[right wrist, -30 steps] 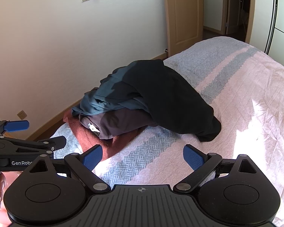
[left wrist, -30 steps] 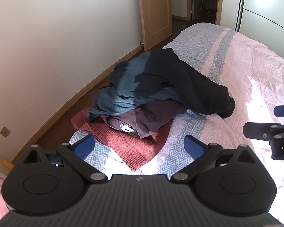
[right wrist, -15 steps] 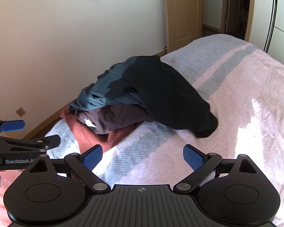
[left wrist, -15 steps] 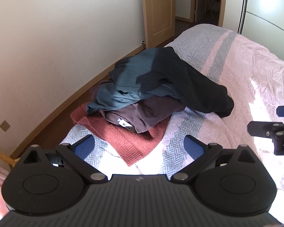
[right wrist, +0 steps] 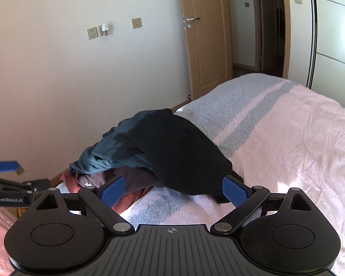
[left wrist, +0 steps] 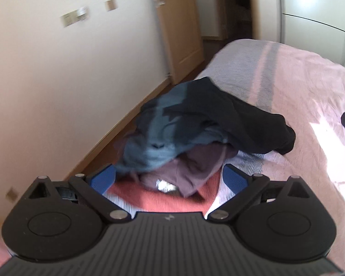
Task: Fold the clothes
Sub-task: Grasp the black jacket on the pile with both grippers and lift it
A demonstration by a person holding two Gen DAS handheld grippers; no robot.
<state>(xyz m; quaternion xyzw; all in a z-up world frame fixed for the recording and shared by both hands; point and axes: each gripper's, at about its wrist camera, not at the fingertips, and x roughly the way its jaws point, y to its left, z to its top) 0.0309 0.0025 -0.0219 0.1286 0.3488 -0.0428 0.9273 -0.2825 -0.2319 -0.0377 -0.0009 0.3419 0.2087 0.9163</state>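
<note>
While both tools, left [left wrist: 169, 180] and right [right wrist: 172, 192], hang spread and empty, the clothes pile [right wrist: 154, 151] rests on the bed [right wrist: 287, 142], near its wall-side edge.

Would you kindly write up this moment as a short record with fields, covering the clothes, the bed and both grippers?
surface: bed with a pink and grey-striped cover
clothes: one unfolded pile near the bed's wall-side edge
top layer: black garment draped over a teal garment
lower layers: purple garment, then a red garment at the bottom
left gripper: fingers open, close to the pile, holding nothing
right gripper: fingers open, facing the pile, holding nothing
folding: not yet begun
</note>
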